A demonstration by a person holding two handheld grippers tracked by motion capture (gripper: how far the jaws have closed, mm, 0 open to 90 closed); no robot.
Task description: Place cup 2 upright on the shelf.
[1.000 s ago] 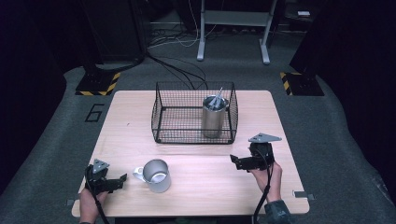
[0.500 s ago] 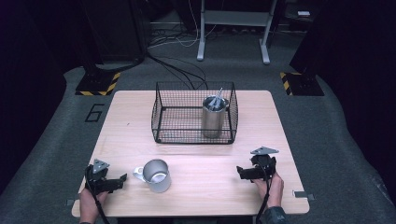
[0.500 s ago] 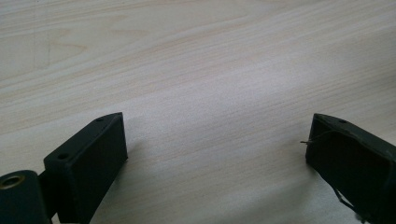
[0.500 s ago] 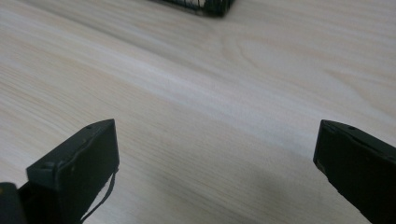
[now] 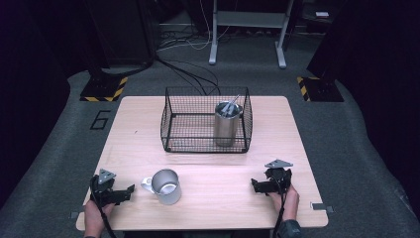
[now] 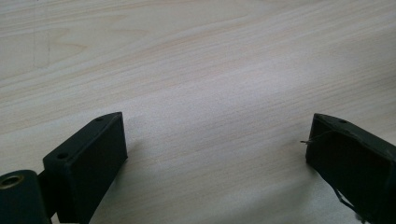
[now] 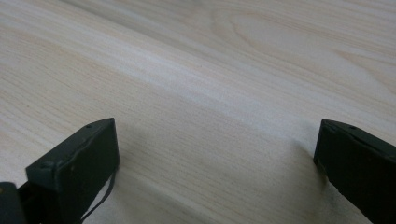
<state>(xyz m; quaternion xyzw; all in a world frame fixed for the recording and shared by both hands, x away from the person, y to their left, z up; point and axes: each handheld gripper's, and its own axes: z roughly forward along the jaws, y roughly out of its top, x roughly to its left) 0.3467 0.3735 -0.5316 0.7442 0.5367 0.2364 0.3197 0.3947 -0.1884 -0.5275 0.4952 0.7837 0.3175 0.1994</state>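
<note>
Two grippers rest low on the table [image 5: 208, 208]: our right gripper [image 5: 261, 186] has dropped back from the basket [image 5: 205, 124], jaws spread, the left gripper [image 5: 124, 194] spread beside the mug [image 5: 166, 186], likely next.

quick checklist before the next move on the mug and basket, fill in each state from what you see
1. Left gripper jaws apart, nothing between them: ok.
2. Right gripper jaws apart, nothing between them: ok.
3. Mug upright on the table, beside the left gripper and apart from it: ok.
4. Wire basket upright, open at the top: ok.
5. Steel tumbler upright in the basket's right part, utensils inside: ok.
6. Mug's contents: cannot tell.
</note>
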